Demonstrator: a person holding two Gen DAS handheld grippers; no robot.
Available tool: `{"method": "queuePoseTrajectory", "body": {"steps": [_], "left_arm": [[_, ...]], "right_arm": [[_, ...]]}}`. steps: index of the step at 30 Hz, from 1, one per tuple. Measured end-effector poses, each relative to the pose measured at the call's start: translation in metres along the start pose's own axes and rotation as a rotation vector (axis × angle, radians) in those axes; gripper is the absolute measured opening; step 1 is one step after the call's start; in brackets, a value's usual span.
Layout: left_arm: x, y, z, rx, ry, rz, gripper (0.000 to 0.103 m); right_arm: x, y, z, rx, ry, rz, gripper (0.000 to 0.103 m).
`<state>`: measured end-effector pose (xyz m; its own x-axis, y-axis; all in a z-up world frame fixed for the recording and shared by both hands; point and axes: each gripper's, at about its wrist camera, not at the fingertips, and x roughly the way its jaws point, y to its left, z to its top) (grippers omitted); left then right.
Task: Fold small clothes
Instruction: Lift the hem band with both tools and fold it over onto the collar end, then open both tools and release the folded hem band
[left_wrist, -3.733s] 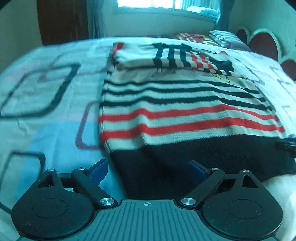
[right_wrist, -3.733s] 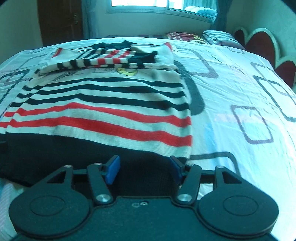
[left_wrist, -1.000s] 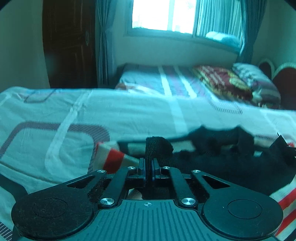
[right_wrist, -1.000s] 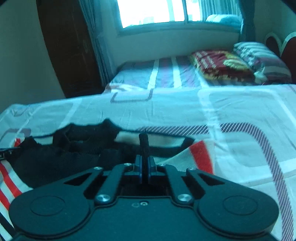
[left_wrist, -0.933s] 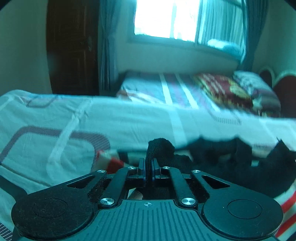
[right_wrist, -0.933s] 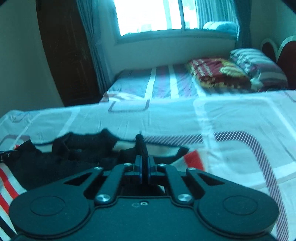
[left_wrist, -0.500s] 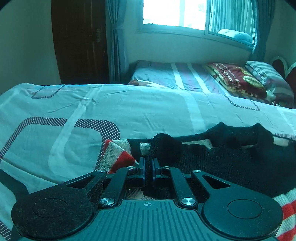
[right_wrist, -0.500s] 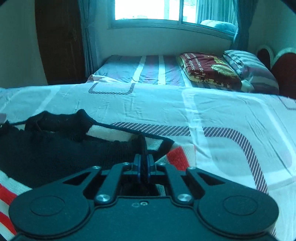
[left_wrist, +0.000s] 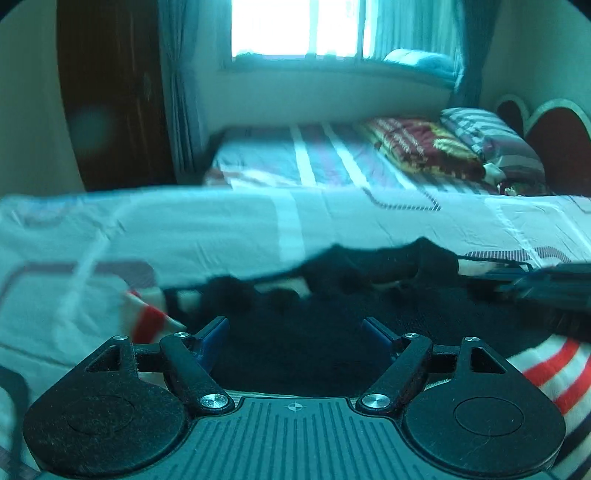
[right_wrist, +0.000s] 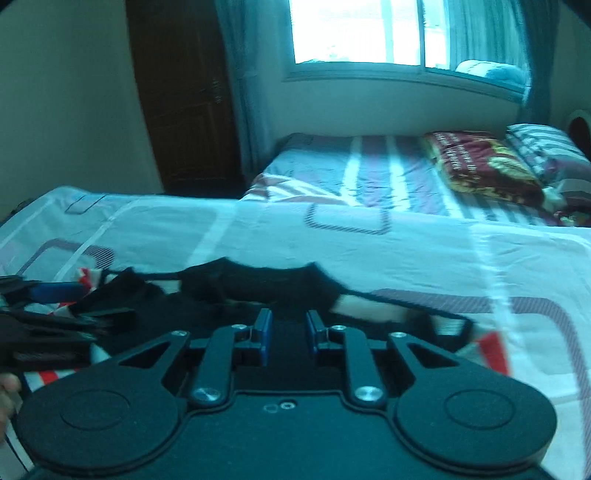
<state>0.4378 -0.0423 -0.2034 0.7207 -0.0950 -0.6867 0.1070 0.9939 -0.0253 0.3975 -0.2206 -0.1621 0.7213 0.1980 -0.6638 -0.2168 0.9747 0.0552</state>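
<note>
The striped sweater (left_wrist: 332, 306) lies folded on the bed, its black hem band turned over on top and red and white stripes (left_wrist: 546, 365) showing at the lower right. My left gripper (left_wrist: 294, 332) hovers just over the black band. Its jaws are opening wide and nothing is pinched between them. In the right wrist view the same black band (right_wrist: 258, 284) lies ahead of my right gripper (right_wrist: 289, 332), whose blue pads stand a narrow gap apart with no fold of cloth between them. Each gripper shows in the other's view: the right gripper (left_wrist: 546, 284) and the left gripper (right_wrist: 55, 291).
The bed sheet (left_wrist: 221, 229) with rounded square prints spreads around the sweater. Beyond it stands a second bed (left_wrist: 295, 162) with a red blanket (left_wrist: 417, 147) and a striped pillow (left_wrist: 491, 136). A dark door (left_wrist: 110, 92) and a bright window (right_wrist: 354, 29) close the back wall.
Both grippers were shut on upright folds of the black hem. The left has since spread wide and the right has parted a little, and the hem lies flat on the sweater.
</note>
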Motion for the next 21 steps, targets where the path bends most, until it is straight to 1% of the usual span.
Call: {"method": "queuePoseTrajectory", "body": {"steps": [2,3,5,8,10,11,12,13,14,15,17,19,21], "left_arm": [[0.012,0.0,0.0,-0.033,0.032,0.0,0.078],[0.019,-0.001,-0.002,-0.026,0.049,0.014,0.078],[0.031,0.002,-0.01,-0.003,0.061,0.059,0.079],[0.028,0.012,-0.013,0.013,0.047,0.058,0.078],[0.024,0.013,-0.014,0.051,0.037,0.091,0.079],[0.022,0.015,-0.014,0.051,0.031,0.119,0.079],[0.02,0.021,-0.016,0.028,0.026,0.132,0.079],[0.018,0.027,-0.016,0.0,0.026,0.13,0.079],[0.017,0.031,-0.018,-0.004,0.025,0.139,0.078],[0.015,0.03,-0.02,0.015,0.021,0.157,0.078],[0.015,0.027,-0.021,0.041,0.022,0.179,0.078],[0.01,0.027,-0.019,0.019,0.028,0.194,0.078],[0.001,0.025,-0.018,0.004,0.033,0.184,0.078]], "right_arm": [[0.013,0.011,-0.003,-0.023,0.033,0.016,0.018],[0.021,0.013,-0.004,-0.031,0.055,0.015,0.017],[0.03,0.01,-0.012,-0.051,0.078,-0.031,0.016],[0.026,-0.022,-0.02,-0.019,0.079,-0.089,0.016],[0.019,-0.049,-0.023,0.001,0.075,-0.133,0.016],[0.014,-0.063,-0.026,0.011,0.071,-0.159,0.015],[0.01,-0.075,-0.029,0.028,0.063,-0.157,0.007],[0.006,-0.084,-0.031,0.043,0.059,-0.149,0.003],[0.003,-0.089,-0.033,0.049,0.053,-0.149,0.001],[0.002,-0.09,-0.034,0.046,0.047,-0.157,0.001],[0.002,-0.086,-0.035,0.041,0.045,-0.166,0.001],[0.001,-0.08,-0.034,0.042,0.047,-0.17,0.003],[-0.008,-0.074,-0.032,0.064,0.03,-0.137,0.017]]}}
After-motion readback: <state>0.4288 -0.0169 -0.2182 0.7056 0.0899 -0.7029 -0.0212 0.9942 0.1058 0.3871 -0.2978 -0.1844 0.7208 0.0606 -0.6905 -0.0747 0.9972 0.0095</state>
